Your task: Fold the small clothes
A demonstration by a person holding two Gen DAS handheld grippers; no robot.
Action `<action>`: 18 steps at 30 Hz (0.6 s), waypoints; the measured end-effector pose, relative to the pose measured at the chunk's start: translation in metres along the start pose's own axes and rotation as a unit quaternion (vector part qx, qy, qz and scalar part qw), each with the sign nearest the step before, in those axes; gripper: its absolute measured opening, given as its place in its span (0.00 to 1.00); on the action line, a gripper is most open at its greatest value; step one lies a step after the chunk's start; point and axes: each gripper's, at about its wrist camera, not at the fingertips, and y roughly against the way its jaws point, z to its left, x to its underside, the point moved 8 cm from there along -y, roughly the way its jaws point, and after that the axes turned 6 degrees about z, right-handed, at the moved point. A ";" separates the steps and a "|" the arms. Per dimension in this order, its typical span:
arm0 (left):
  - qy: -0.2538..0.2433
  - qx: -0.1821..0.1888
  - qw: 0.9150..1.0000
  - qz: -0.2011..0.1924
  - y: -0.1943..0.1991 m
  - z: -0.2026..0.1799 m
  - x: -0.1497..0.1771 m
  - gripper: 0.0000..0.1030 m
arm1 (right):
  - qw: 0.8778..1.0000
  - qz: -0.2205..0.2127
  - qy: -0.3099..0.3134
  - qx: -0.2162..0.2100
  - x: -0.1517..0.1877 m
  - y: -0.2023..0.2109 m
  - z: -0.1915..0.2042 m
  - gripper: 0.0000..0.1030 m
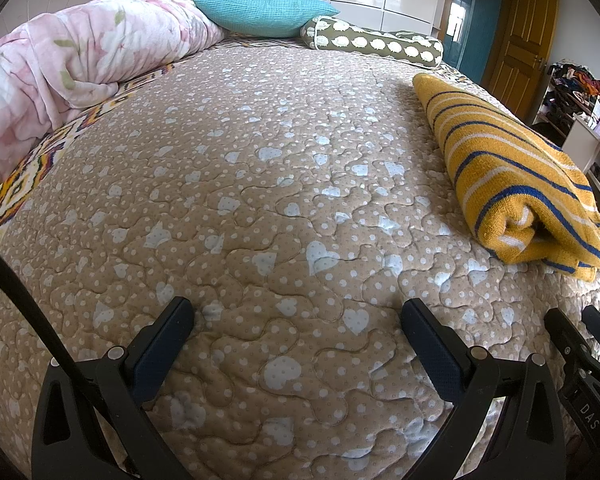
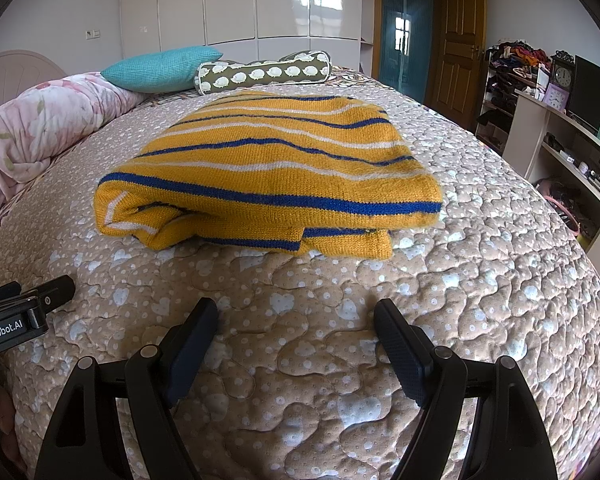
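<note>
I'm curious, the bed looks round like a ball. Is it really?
No: in both wrist views the fisheye lens bulges the bed and darkens the corners. In the right view, the cupboards show window glare, and the sweater looks sharp.

Bare quilt (image 2: 300, 360) before folded sweater (image 2: 268, 168).

Yellow sweater (image 2: 268, 168) (blue-and-white stripes) lies folded flat.

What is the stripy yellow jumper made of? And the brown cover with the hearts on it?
The stripy yellow jumper looks like soft knitted yarn, maybe wool or acrylic: you can see tiny knit rows and fuzzy edges. The brown cover looks like padded quilted fabric, matte, with wiggly stitched lines puffing it up between pale hearts and dots.
</note>
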 end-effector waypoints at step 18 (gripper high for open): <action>0.000 0.000 1.000 0.000 0.000 -0.001 0.000 1.00 | 1.000 -0.001 0.000 0.006 0.000 0.002 0.000 0.82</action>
